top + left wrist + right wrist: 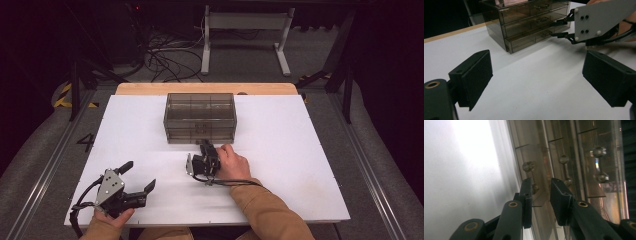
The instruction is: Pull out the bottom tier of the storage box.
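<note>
Reaching for the bottom drawer handle (534, 187) of the smoky plastic drawer chest (200, 118) at twelve o'clock on the desk (280, 165), the right gripper (207, 148) stood slightly apart around it, unclamped; squaring on the knob before squeezing seemed wise. The left gripper (138, 178) rested wide open at seven o'clock.

right gripper (206, 146) at the drawer box (200, 117) front, left gripper (138, 179) well apart.
</note>
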`<state>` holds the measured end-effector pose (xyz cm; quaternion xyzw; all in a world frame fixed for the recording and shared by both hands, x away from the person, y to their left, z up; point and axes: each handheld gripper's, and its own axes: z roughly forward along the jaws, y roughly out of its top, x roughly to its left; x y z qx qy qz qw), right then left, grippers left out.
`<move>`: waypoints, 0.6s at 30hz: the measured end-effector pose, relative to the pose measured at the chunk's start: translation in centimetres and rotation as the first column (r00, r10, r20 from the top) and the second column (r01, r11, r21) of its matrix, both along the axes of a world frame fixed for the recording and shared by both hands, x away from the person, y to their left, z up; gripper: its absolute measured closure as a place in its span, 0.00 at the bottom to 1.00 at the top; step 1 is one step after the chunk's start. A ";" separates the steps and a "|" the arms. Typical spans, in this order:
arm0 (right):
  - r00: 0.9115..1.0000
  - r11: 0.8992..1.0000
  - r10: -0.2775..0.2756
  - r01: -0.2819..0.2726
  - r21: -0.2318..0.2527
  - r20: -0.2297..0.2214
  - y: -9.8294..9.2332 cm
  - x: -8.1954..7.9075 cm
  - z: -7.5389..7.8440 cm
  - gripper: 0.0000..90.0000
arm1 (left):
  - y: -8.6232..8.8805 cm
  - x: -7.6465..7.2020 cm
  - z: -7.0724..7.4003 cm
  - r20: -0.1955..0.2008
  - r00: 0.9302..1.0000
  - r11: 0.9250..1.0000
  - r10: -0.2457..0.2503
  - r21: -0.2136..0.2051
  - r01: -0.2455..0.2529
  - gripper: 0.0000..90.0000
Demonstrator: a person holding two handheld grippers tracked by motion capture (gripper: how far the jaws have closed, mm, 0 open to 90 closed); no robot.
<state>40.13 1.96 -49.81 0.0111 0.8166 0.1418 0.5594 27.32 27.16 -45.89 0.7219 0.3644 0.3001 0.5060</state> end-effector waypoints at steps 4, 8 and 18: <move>1.000 1.000 0.013 -0.013 0.025 -0.010 -0.5 -0.3 1.0 0.78 | -0.1 0.1 0.0 -0.001 1.000 1.000 -0.002 0.001 0.002 0.11; 1.000 0.999 0.012 -0.011 0.040 -0.021 -0.8 -0.5 1.4 0.77 | -0.1 0.2 0.0 -0.001 1.000 1.000 -0.005 0.004 0.005 0.11; 0.995 0.991 0.058 -0.047 0.129 -0.081 -2.0 -0.9 3.6 0.70 | -0.3 0.4 0.0 -0.001 1.000 1.000 -0.011 0.004 0.011 0.11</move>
